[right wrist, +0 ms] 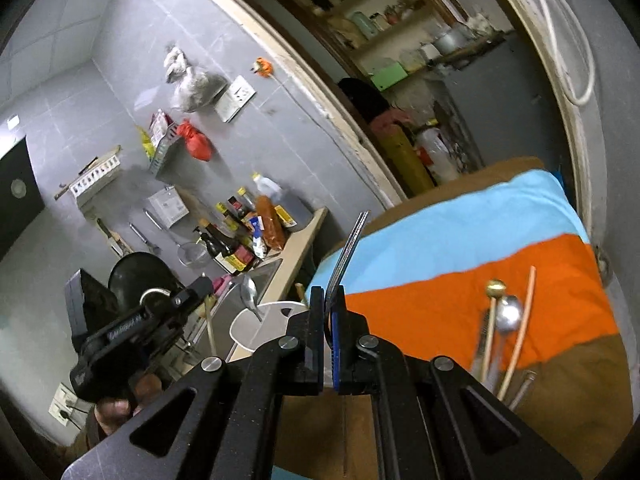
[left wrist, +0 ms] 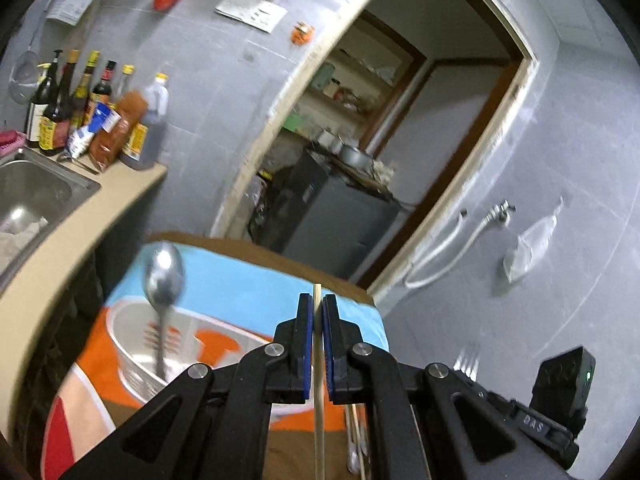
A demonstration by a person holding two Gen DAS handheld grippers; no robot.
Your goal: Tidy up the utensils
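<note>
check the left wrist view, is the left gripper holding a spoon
No, the left gripper is shut on a thin wooden chopstick, while the spoon stands apart in the white container.

I see black claws with blue pads: left claw (left wrist: 318, 320), right claw (right wrist: 329, 308). The cloth (right wrist: 460, 240) has sky-blue and orange blocks; brown table (right wrist: 580, 360) under it. The container (left wrist: 132, 344) is white, the spoon (left wrist: 164, 276) shiny silver, the chopstick (left wrist: 318, 420) pale wood. Wall tiles (left wrist: 560, 160) are grey. A bag (right wrist: 196, 142) is red. Dark sauce bottles (left wrist: 60, 108) have yellow caps.
</note>
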